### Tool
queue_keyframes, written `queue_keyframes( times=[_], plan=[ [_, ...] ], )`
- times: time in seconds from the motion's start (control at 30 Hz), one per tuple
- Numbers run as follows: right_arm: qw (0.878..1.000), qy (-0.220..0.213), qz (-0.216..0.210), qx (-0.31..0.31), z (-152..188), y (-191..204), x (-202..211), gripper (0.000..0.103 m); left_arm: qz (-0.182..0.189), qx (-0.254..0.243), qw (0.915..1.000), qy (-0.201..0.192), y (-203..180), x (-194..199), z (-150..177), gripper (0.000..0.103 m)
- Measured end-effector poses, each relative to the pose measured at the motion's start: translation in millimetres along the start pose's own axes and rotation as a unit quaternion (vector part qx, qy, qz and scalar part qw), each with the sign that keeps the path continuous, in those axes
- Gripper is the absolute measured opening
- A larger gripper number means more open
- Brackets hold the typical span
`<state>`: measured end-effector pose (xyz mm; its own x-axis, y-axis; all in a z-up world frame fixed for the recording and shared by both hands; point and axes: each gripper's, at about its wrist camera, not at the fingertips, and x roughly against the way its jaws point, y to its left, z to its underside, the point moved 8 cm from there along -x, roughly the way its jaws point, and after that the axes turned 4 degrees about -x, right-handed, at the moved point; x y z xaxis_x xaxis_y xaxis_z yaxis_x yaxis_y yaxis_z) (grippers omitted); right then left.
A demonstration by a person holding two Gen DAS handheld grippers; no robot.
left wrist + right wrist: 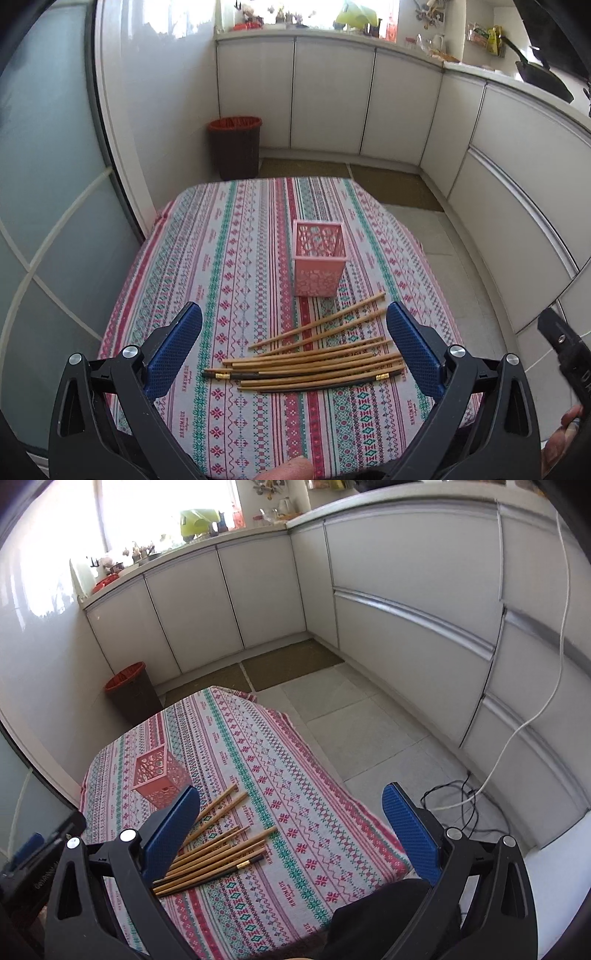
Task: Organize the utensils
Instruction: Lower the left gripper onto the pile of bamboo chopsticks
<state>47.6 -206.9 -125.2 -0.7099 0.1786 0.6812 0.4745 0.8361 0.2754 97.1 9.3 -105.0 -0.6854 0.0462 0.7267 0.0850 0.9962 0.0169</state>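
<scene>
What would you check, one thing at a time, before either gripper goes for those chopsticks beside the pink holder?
1. Left gripper open and holding nothing: ok, jaws wide apart.
2. Right gripper open and holding nothing: ok, jaws wide apart.
3. Chopsticks within view and free: ok, they lie loose on the tablecloth, some crossing each other.
4. Pink holder upright with its mouth open: ok, it stands just beyond the chopsticks.
5. Holder empty inside: cannot tell for sure, though nothing sticks out of it.
6. One chopstick easy to single out: not ok, most lie bunched together.
</scene>
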Motion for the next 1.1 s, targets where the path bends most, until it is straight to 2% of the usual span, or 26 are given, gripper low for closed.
queue_keyframes(
  times=[0.1, 0.17, 0.33, 0.57, 0.73, 0.9, 0.93, 1.0, 1.03, 1.07, 1.1],
  plan=[
    [0.997, 0.055, -0.026, -0.049, 6.6, -14.3, -22.9, 0.096, 0.019, -0.032, 0.9981, 0.049, -2.8, -34.8, 15.2, 0.096],
    [0.994, 0.077, -0.030, -0.073, 12.5, -24.4, -36.8, 0.096, 0.036, -0.052, 0.9955, 0.070, -8.2, -50.2, 20.2, 0.096],
    [0.987, 0.109, -0.043, -0.112, 20.5, -46.0, -67.4, 0.096, 0.098, -0.097, 0.9860, 0.095, -34.7, -67.4, 20.5, 0.096],
    [0.972, 0.165, -0.070, -0.152, 29.4, -64.4, -103.4, 0.096, 0.100, -0.143, 0.9734, 0.148, -65.6, -109.0, 33.1, 0.096],
    [0.969, 0.174, -0.084, -0.157, 28.2, -68.9, -115.3, 0.096, 0.140, -0.184, 0.9574, 0.173, -108.4, -129.2, 20.7, 0.096],
    [0.967, 0.167, -0.069, -0.181, 19.9, -91.8, -127.6, 0.096, 0.162, -0.216, 0.9425, 0.197, -154.8, -157.5, -2.8, 0.095],
    [0.966, 0.166, -0.064, -0.186, 18.9, -96.9, -129.9, 0.096, 0.159, -0.224, 0.9390, 0.206, -161.5, -165.5, -5.1, 0.093],
    [0.965, 0.168, -0.059, -0.195, 19.9, -104.8, -133.9, 0.096, 0.141, -0.242, 0.9315, 0.232, -168.8, -185.6, -6.3, 0.080],
    [0.964, 0.171, -0.059, -0.198, 20.3, -107.1, -135.9, 0.096, 0.134, -0.247, 0.9267, 0.250, -170.1, -195.3, -4.7, 0.066],
    [0.963, 0.172, -0.059, -0.198, 19.8, -109.2, -137.2, 0.096, 0.128, -0.248, 0.9211, 0.271, -169.9, -205.7, -3.0, 0.060],
    [0.964, 0.172, -0.059, -0.196, 19.0, -109.7, -138.1, 0.096, 0.122, -0.249, 0.9174, 0.285, -169.2, -214.2, -2.6, 0.060]
  ],
)
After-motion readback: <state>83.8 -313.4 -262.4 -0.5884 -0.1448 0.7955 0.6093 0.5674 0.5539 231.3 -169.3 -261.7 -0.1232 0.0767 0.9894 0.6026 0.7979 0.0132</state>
